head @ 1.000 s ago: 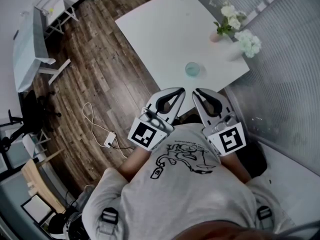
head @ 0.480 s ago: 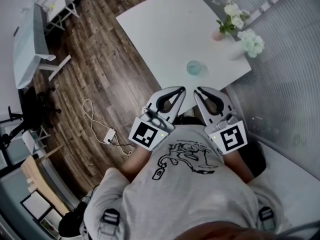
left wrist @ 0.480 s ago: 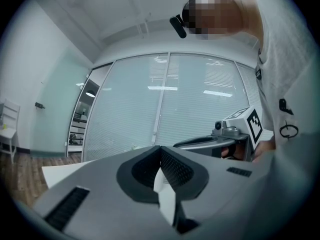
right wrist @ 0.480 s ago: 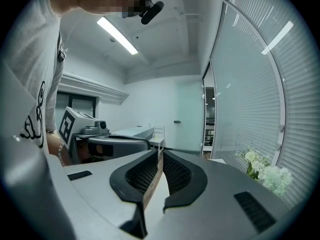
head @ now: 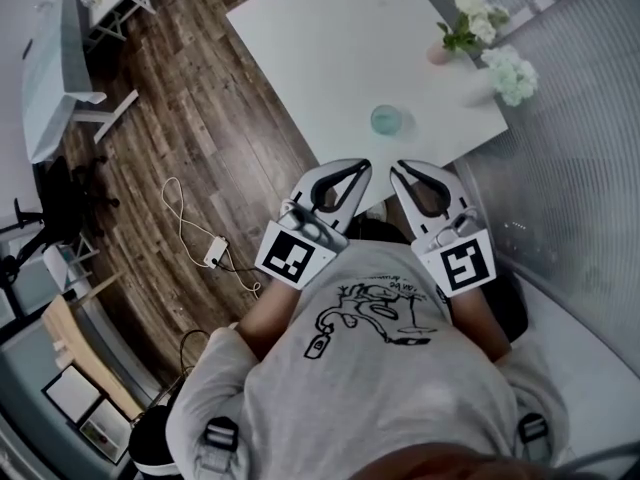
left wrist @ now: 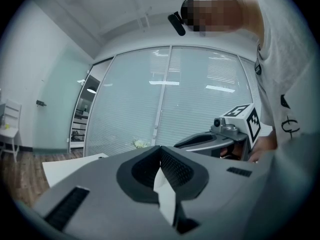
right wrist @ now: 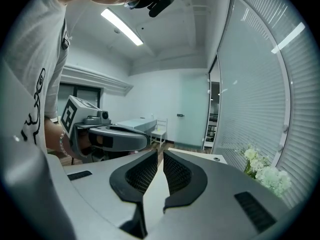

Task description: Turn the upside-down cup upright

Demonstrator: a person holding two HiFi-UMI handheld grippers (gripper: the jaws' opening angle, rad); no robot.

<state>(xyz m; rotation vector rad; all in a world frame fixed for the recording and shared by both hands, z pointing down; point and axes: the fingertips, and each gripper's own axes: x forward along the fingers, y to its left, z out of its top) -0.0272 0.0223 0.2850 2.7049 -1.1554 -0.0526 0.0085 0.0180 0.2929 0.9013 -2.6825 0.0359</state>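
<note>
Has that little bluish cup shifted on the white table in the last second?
No. The cup stays in the same spot by the table's near edge, just as far from the flowers; only the camera drifted.

- Right gripper (right wrist: 161,153): jaws together at near centre, with only a thin slit between the ribbed pads and nothing held.
- Left gripper (right wrist: 140,139): just to the left, pointing the same way. Its marker cube (right wrist: 75,113) sits at the near end, and a hand (right wrist: 55,140) wraps its grip.
- White table (right wrist: 192,155): lies beyond the jaw tips.
- White flowers (right wrist: 262,173): far right, beside the blind-covered glass wall (right wrist: 260,84).
- White chair (right wrist: 160,129): far off, centre.
- Ceiling light (right wrist: 121,26): strip lit above.
</note>
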